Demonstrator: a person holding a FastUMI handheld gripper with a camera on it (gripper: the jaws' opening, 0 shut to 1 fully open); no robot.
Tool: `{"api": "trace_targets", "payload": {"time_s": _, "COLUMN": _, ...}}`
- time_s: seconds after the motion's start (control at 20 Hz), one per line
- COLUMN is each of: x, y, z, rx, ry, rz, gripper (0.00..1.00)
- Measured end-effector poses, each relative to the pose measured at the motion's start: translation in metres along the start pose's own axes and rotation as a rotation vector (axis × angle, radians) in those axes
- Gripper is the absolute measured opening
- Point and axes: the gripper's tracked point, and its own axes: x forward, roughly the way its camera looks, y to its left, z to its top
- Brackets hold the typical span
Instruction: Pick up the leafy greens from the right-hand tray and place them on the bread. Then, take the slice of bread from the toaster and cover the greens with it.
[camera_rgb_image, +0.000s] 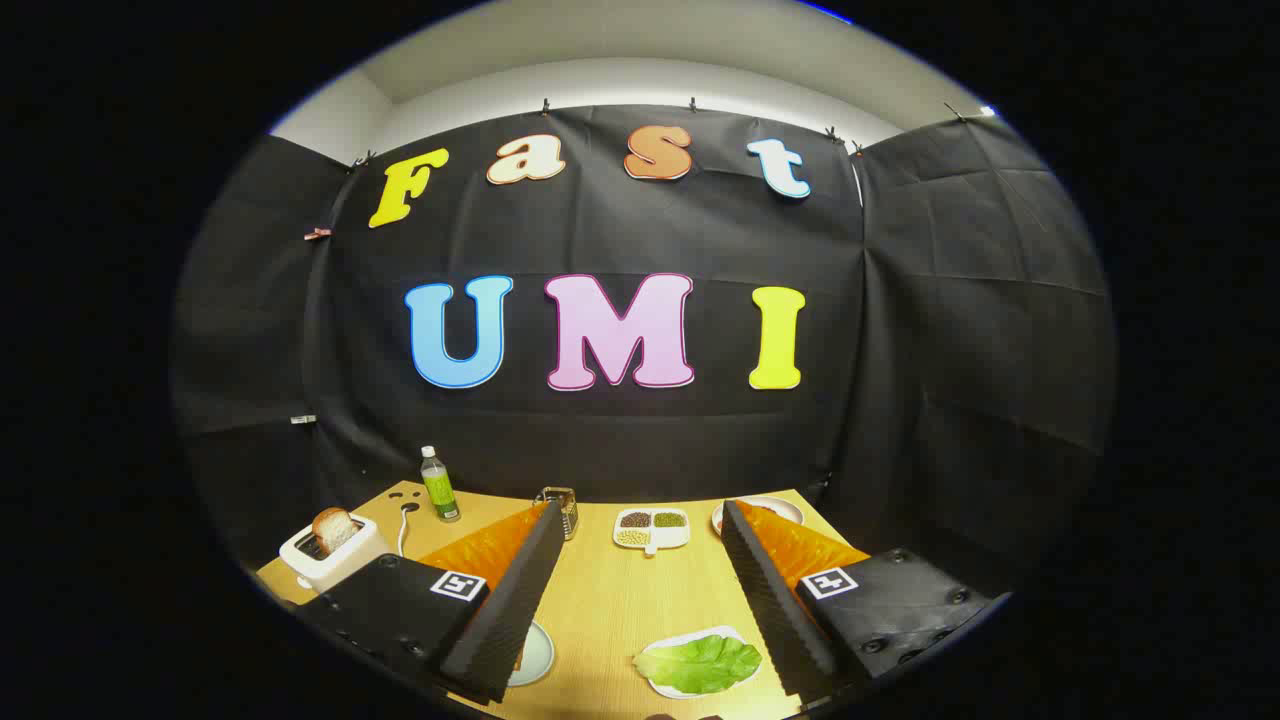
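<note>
Gripper (640, 590) held above the table (610, 600), fingers spread wide with nothing between them but bare tabletop; judged as the approach stance before the first pick. Nearest, down between the finger bases and closer to the right finger, the leafy greens (698, 664) lie flat on a small white tray (662, 687); the leaf overhangs the tray's middle, which should leave an edge free for a pinch from above. Beside the left finger's base, a pale plate (535, 655) shows only as a crescent, the rest hidden behind the finger; the bread meant to receive the greens is presumably there, but what sits on it cannot be told. The wide spread suits a broad, limp leaf; a narrow opening would risk pushing it off the tray rather than straddling it. Farther along, ahead of the fingertips, a white divided dish (652, 529) holds separate portions of small grains or beans, and a metal grater (560, 508) stands just beyond the left fingertip. Behind the right fingertip, a round plate (765, 507) is partly covered by that finger. Off to the left, well apart from the greens, a white toaster (330, 562) carries a slice of bread (334, 529) standing upright in its slot, top exposed, so it can be gripped by its faces and lifted straight out for the second step. Its cord runs back toward a green-labelled bottle (438, 486) near the table's far edge. Neither step judged started.
</note>
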Motion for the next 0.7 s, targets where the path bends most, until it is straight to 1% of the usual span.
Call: {"api": "trace_targets", "payload": {"time_s": 0.7, "x": -0.0018, "y": -0.0038, "z": -0.0075, "rx": 0.007, "ry": 0.018, "rz": -0.006, "gripper": 0.98}}
